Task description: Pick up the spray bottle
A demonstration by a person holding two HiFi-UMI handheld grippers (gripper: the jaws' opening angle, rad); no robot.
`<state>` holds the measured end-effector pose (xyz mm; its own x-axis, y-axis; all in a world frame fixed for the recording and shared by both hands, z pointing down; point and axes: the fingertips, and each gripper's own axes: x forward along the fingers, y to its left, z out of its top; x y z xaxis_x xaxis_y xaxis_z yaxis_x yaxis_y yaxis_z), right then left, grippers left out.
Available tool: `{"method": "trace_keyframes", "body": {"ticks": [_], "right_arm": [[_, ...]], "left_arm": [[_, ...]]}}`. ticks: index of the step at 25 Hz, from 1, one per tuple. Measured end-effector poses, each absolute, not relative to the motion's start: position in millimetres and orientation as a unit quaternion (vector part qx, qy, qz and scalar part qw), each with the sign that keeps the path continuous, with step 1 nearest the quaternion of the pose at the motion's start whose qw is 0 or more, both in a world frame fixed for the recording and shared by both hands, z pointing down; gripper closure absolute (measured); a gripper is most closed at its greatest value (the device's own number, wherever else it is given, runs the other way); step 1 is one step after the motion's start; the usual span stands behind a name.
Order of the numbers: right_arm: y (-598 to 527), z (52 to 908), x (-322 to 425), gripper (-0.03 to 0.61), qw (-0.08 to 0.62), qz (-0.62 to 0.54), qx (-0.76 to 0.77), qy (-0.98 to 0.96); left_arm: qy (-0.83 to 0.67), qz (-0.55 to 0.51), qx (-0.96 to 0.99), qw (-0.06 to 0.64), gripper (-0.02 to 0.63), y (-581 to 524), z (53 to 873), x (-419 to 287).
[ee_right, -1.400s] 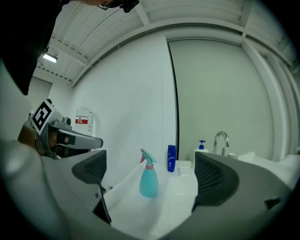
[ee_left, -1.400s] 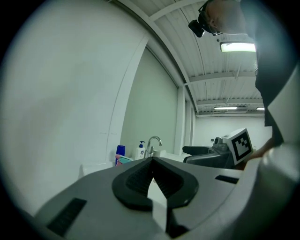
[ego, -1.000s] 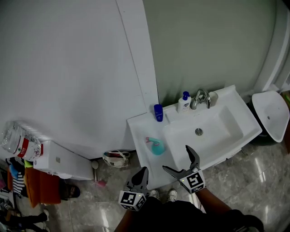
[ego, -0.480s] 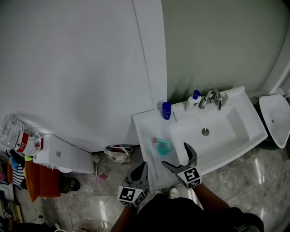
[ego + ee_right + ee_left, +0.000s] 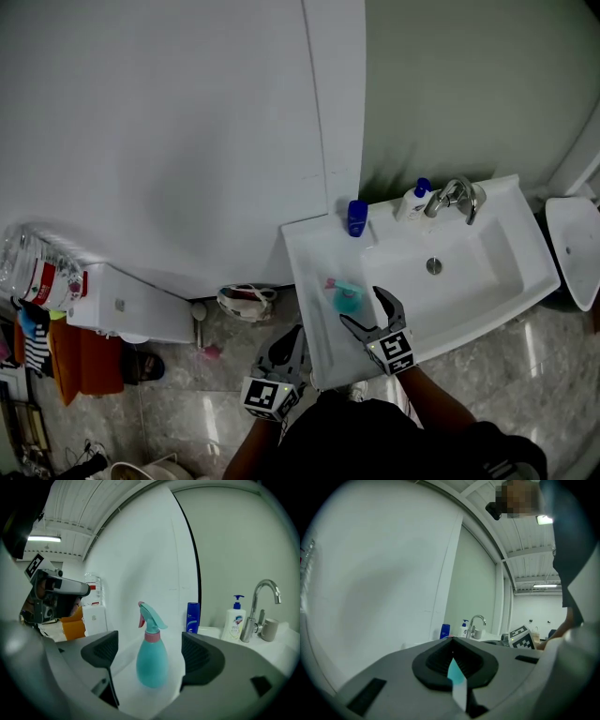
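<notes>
The spray bottle (image 5: 345, 298) stands upright on the sink (image 5: 309, 258) ledge, at ten o'clock from the right gripper (image 5: 361, 307), whose closing jaws bracket it without touching. The left gripper (image 5: 289, 349), clenched and empty, hangs farther away, at eight o'clock from the bottle.

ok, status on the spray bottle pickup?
Right gripper closing round the spray bottle, pads not yet touching. Left gripper shut, idle. Bottle upright on the sink ledge, nothing in the way.
</notes>
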<state>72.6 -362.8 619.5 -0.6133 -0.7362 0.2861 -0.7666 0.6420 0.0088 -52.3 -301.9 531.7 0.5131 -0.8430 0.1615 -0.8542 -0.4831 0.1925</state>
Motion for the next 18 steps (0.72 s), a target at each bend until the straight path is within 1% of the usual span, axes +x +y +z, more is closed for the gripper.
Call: {"method": "trace_keyframes", "body": {"ticks": [2,4,6,16,18], "right_arm": [[-366.2,625.2,68.6,0.159,0.137,0.060,0.415,-0.897],[-369.3,630.3,65.9,0.190,0.143,0.059,0.414,-0.897],[-373.4,632.8,63.1,0.201,0.146,0.057,0.414,-0.896],[-384.4,627.0,56.0,0.349,0.144,0.039,0.422,-0.894],[-385.3,626.8,55.0,0.366,0.146,0.034,0.423,-0.894]], "left_arm": [[-0.496,0.024,0.859,0.125,0.618,-303.3,532.0,-56.1],[-0.500,0.027,0.855,0.132,0.618,-302.7,537.1,-61.0],[-0.502,0.028,0.853,0.137,0.618,-302.4,540.3,-64.5],[-0.504,0.025,0.853,0.135,0.618,-308.9,537.7,-67.6],[-0.502,0.021,0.854,0.133,0.618,-311.2,536.5,-66.7]]}}
